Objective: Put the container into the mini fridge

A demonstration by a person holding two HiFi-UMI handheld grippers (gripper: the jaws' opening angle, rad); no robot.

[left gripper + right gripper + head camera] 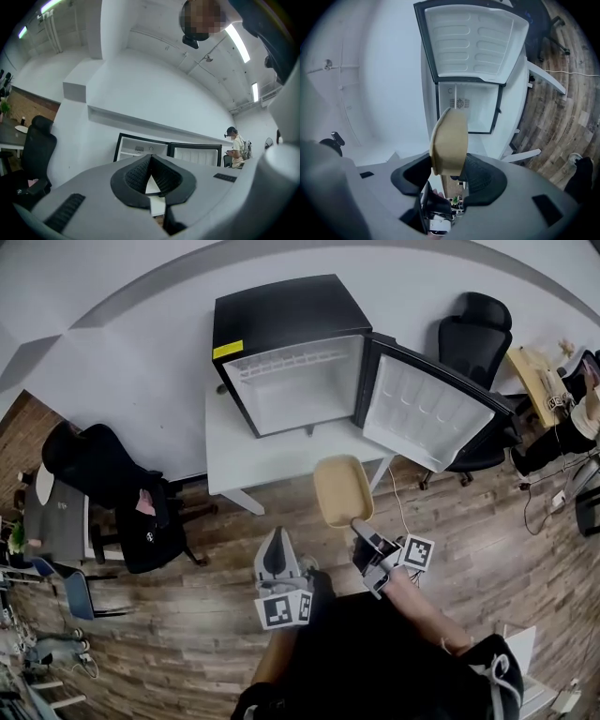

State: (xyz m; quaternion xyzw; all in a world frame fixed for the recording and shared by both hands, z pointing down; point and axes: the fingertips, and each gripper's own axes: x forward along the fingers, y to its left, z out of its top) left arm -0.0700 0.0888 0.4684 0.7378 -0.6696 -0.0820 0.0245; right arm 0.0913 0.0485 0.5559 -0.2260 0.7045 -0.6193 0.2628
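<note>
A black mini fridge (pixel 291 352) stands on a white table (pixel 281 460), its door (pixel 427 413) swung open to the right and its white inside bare. My right gripper (pixel 362 525) is shut on the near rim of a tan, shallow container (pixel 342 488), held in the air just before the table's front edge. In the right gripper view the container (pixel 450 140) stands on edge between the pads, with the open fridge (pixel 471 110) and its door (pixel 476 42) straight beyond. My left gripper (pixel 276 538) hangs lower left, shut and holding nothing; its view shows the fridge (pixel 140 149) ahead.
A black office chair (pixel 112 484) and a dark desk (pixel 56 517) stand at the left. Another black chair (pixel 473 334) is behind the fridge door. A seated person (pixel 572 423) is at the far right. The floor is wood planks.
</note>
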